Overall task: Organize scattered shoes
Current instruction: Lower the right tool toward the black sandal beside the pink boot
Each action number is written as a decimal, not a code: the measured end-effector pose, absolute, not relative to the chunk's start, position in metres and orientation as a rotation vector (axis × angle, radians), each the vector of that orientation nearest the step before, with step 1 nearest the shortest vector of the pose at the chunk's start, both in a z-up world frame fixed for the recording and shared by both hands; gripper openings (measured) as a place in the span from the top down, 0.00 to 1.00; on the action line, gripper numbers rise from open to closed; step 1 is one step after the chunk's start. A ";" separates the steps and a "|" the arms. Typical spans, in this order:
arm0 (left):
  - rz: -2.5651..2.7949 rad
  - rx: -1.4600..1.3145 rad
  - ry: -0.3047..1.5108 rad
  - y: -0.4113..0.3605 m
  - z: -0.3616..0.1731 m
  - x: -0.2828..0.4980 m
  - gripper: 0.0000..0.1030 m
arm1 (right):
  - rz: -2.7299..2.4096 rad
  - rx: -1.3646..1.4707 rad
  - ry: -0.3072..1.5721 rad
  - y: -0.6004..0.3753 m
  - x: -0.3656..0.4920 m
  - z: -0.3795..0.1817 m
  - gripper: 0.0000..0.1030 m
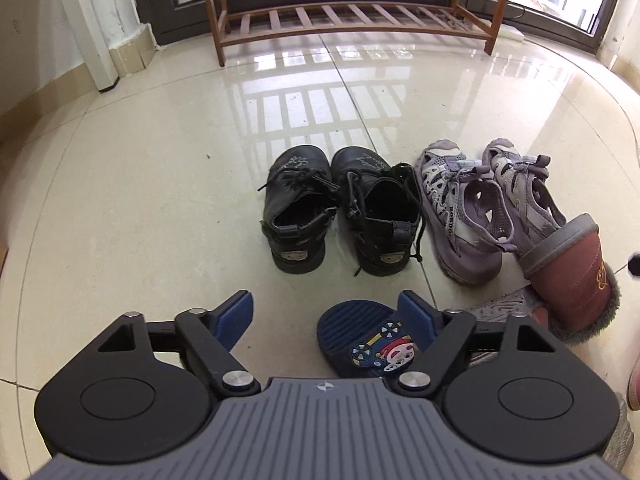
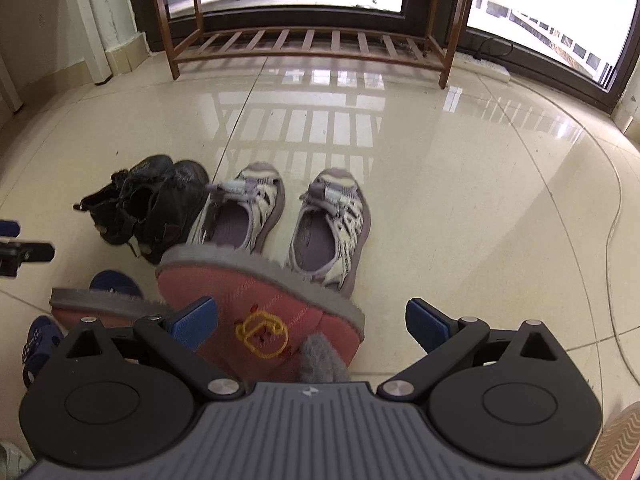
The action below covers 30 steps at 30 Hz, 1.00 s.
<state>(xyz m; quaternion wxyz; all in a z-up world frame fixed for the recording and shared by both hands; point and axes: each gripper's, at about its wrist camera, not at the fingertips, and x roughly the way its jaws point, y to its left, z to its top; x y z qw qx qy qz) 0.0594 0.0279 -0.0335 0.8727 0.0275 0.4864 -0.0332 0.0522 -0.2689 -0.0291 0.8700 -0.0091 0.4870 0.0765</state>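
Black shoes (image 1: 336, 208) and sandals (image 1: 480, 204) stand paired before the rack (image 1: 352, 20) (tidying underway). Left gripper (image 1: 326, 312) gapes over a blue slipper (image 1: 368, 340); right gripper (image 2: 312, 320), wide, straddles a tilted pink slipper (image 2: 260, 312), gripping nothing.

A home entryway: glossy tiled floor (image 1: 160, 208), wooden shoe rack (image 1: 352, 20) before glass doors (image 2: 540, 12).

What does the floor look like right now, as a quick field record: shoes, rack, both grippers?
black shoes: pair side by side, toes toward rack
purple sandals: pair side by side, right of the black pair
pink slipper: tilted, between right gripper's pads
blue slipper: on floor by left gripper
rack: wooden, bottom shelf bare
left gripper: open
right gripper: open, not pressing slipper
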 end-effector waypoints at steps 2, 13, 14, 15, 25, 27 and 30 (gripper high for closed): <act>-0.082 0.056 1.028 0.024 -0.038 0.057 0.30 | 0.169 -0.020 1.043 -0.269 0.043 -0.034 0.02; -0.185 0.090 1.016 0.005 -0.022 0.026 0.29 | 0.247 -0.050 1.168 -0.271 -0.027 -0.049 0.01; -0.195 0.090 1.022 0.004 -0.021 0.022 0.29 | 0.263 -0.062 1.181 -0.268 -0.030 -0.051 0.01; -0.204 0.091 1.027 0.003 -0.019 0.019 0.28 | 0.284 -0.075 1.194 -0.265 -0.033 -0.052 0.01; -0.308 0.136 1.128 -0.003 -0.033 -0.035 0.23 | 0.441 -0.196 1.275 -0.226 -0.029 -0.069 0.00; -0.308 0.131 1.152 -0.004 -0.040 -0.041 0.23 | 0.441 -0.225 1.284 -0.218 -0.028 -0.075 0.00; -0.324 0.124 1.179 -0.007 -0.049 -0.049 0.23 | 0.441 -0.246 1.296 -0.211 -0.026 -0.081 0.01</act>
